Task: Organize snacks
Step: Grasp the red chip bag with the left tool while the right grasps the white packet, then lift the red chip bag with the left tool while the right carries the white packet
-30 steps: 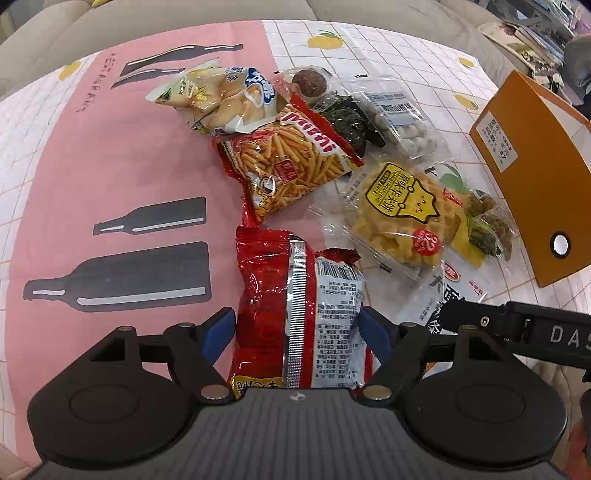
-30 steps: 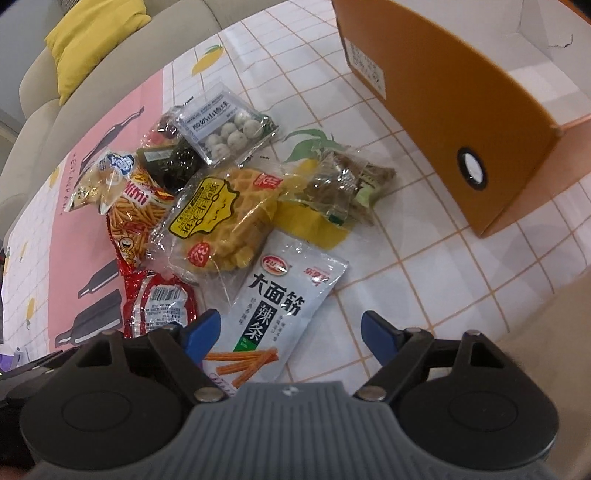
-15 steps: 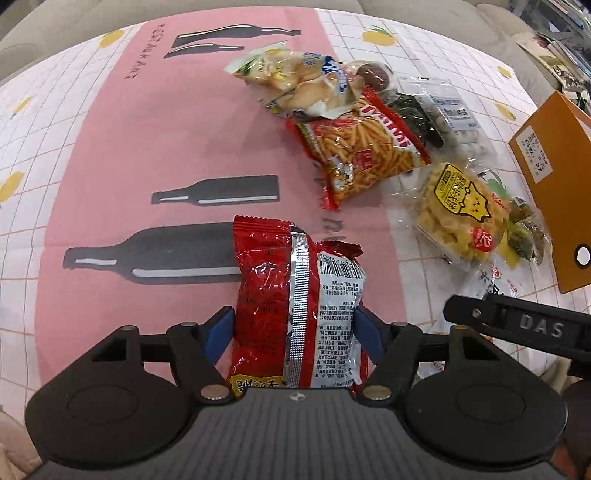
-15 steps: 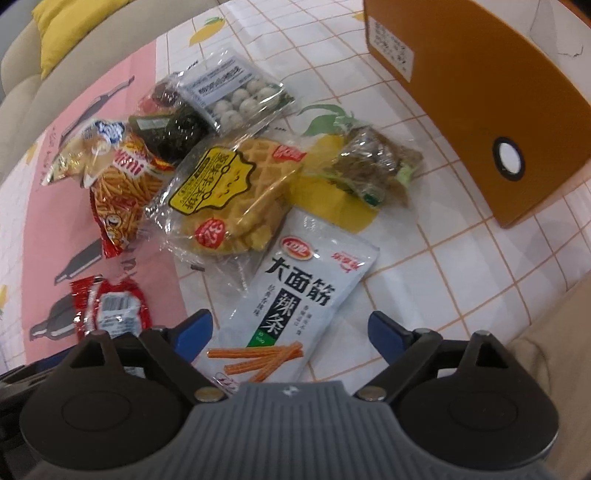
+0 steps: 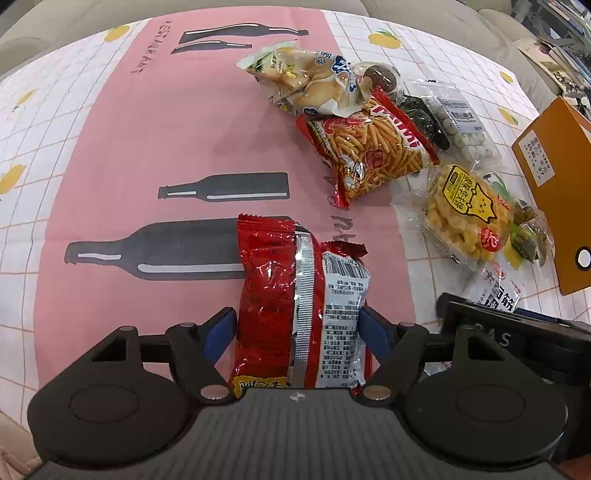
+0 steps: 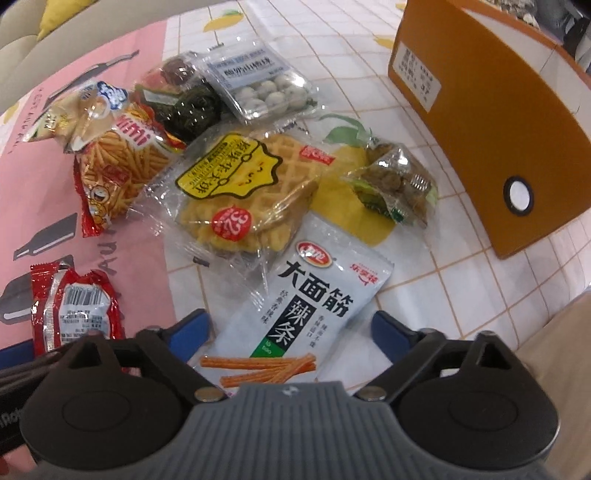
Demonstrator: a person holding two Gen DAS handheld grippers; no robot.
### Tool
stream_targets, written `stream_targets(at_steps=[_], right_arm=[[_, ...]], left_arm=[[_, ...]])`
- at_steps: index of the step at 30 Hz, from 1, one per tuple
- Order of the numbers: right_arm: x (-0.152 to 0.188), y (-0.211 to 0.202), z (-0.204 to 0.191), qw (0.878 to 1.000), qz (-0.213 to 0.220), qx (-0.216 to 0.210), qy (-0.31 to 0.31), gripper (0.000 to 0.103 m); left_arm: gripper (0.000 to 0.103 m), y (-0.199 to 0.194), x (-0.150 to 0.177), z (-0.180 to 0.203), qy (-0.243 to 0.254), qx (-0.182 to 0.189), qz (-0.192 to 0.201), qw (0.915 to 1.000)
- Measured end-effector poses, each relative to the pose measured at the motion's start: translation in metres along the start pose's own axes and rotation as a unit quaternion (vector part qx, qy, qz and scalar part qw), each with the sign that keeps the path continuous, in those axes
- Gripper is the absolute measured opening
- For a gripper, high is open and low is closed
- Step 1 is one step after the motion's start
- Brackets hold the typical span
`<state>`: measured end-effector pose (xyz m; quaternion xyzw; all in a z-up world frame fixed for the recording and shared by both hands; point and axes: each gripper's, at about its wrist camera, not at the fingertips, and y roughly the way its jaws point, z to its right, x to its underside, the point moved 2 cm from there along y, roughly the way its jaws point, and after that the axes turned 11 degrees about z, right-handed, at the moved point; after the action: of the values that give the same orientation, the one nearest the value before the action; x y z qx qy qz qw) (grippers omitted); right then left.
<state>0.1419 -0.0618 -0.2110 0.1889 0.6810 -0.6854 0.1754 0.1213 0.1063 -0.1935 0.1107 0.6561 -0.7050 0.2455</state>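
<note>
My left gripper (image 5: 297,326) is shut on a red snack bag (image 5: 299,295), held above the pink part of the tablecloth; the bag also shows at the left of the right wrist view (image 6: 74,306). My right gripper (image 6: 291,330) is open, its jaws on either side of a white spicy-strip packet (image 6: 310,314) that lies on the table. Beyond it lie a waffle pack (image 6: 243,192), a fries bag (image 6: 118,166), a pale biscuit bag (image 5: 306,79), a white-ball pack (image 6: 262,88) and a small green-brown pack (image 6: 395,184).
An orange cardboard box (image 6: 491,122) stands at the right, open side up. The tablecloth (image 5: 147,129) is pink with black bottle prints and white-tiled at the sides. A beige sofa (image 5: 424,22) runs along the far edge.
My left gripper has lifted and carried the red bag left, away from the pile. My right gripper has moved closer over the white packet, still open.
</note>
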Motion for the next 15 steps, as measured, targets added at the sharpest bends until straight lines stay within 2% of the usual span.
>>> stream_targets(at_steps=[5, 8, 9, 15], right_arm=[[0.004, -0.011, 0.002, 1.000, 0.010, -0.013, -0.016, 0.066], [0.005, -0.011, 0.005, 0.999, 0.013, -0.026, -0.021, 0.062], [0.006, -0.012, 0.008, 0.999, 0.013, -0.032, -0.019, 0.061], [0.005, -0.016, 0.025, 0.998, 0.000, -0.062, 0.002, 0.056]], left_arm=[[0.088, 0.003, 0.000, 0.000, -0.002, 0.003, -0.002, 1.0000], [0.087, 0.003, 0.001, -0.002, -0.002, 0.004, 0.000, 1.0000], [0.083, 0.003, 0.002, -0.002, -0.002, 0.006, 0.001, 1.0000], [0.082, -0.002, 0.003, 0.000, -0.001, 0.006, 0.010, 0.9999]])
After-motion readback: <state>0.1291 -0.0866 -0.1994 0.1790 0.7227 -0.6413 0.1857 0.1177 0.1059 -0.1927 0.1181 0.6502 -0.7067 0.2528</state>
